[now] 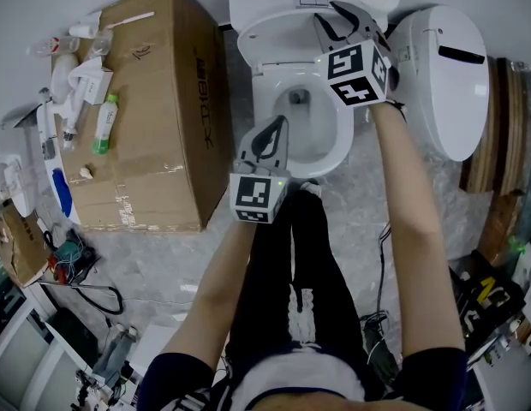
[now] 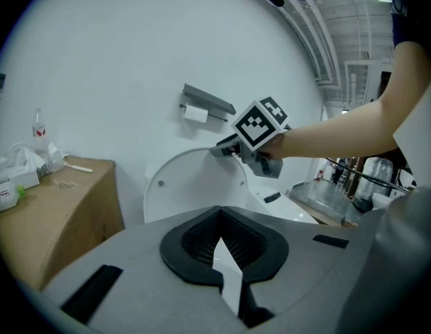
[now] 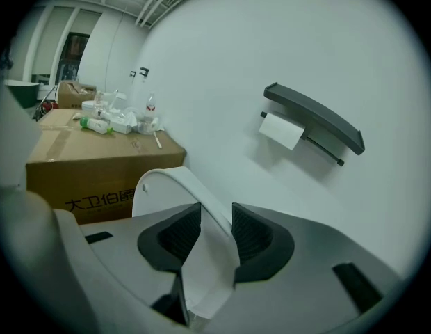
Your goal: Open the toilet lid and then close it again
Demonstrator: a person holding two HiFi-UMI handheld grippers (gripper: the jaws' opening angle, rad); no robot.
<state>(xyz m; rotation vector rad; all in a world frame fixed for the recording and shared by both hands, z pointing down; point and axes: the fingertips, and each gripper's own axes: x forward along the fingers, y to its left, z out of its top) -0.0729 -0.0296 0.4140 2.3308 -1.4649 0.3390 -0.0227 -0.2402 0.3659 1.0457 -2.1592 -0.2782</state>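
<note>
Currently the toilet lid [image 3: 163,186] stands raised, approx. upright against the wall. Its top edge runs straight btwn the fingers of the right gripper [image 3: 215,232]. Both ribbed pads close on the thin white rim, one per side, so the fingers sit nearly together w/ only the lid's thickness btwn them. Beyond and above those fingers, a grey paper holder [image 3: 314,120] hangs on the wall w/ a white roll [image 3: 281,131] under it. Off to the fingers' left sits a cardboard box [image 3: 97,172] w/ bottles and packets on top.

The left gripper [image 1: 272,134] has its fingers fully together w/ nothing held; only a thin sliver shows btwn the pads. It hangs over the front rim of the open bowl [image 1: 325,157]; whether it touches the rim can't be told. It is well apart from the lid, which rises ahead of and above its fingertips. In the head view a white rounded fixture [image 1: 445,75] sits just right of the right fingers. The person's legs [image 1: 300,255] in dark trousers stand directly behind the left fingers, facing the bowl.
</note>
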